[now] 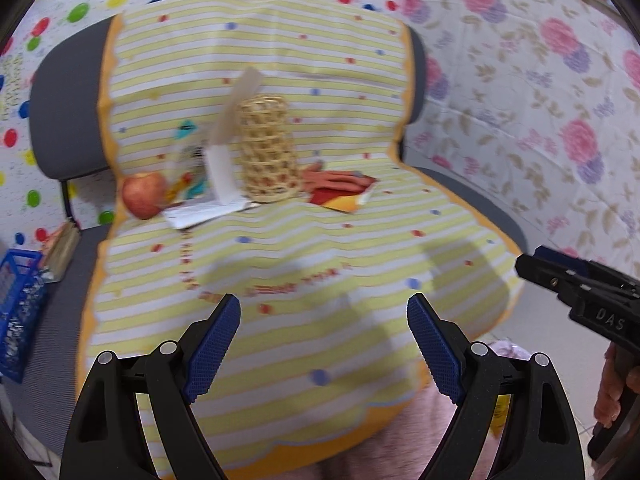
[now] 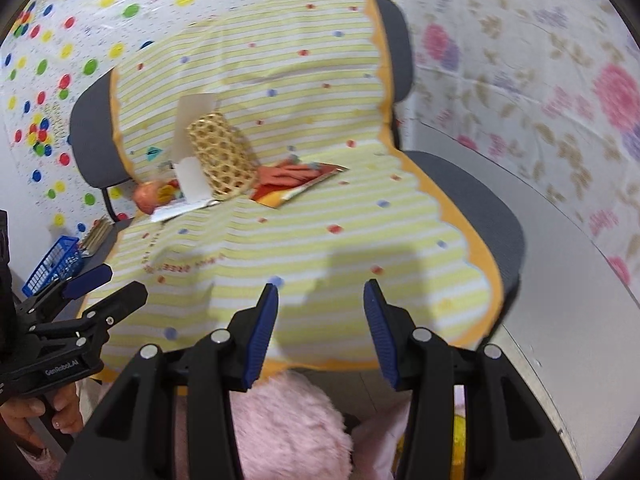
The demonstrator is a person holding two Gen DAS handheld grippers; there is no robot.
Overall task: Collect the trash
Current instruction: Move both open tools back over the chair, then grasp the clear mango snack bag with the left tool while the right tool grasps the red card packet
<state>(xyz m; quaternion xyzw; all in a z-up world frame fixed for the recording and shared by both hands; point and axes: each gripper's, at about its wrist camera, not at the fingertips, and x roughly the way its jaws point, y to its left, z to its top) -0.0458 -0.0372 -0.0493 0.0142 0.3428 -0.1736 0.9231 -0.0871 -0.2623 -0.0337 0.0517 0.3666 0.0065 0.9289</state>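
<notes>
Chair: grey, its seat and backrest draped with a yellow-striped cloth trimmed in orange. All items lie on the seat along its rear edge, against the foot of the backrest.

Woven basket: pale wicker, open lattice, upright at the middle of the rear edge.

Paper strip: long, white and tan, leaning upright just beside the basket on its left, its foot on a flat white sheet that lies on the seat.

Apple: red, at the rear left of the seat, near the left edge, touching the corner of the white sheet.

Colourful wrapper: crumpled, between the apple and the paper strip, partly hidden; details blurred.

Red-and-orange packet: flat, just right of the basket's base, touching or almost touching it.

Left tool: blue-padded fingers spread wide, nothing between them, held over the front edge of the seat and pointing towards the rear row. All the litter is well apart from it, farther back.

Right tool: fingers partly spread, nothing between them, over the front edge, right of the left tool; litter lies well beyond, towards the rear left.

Blue crate: on the floor left of the chair.

Pink fluffy fabric: below the right tool, at the front of the seat.
</notes>
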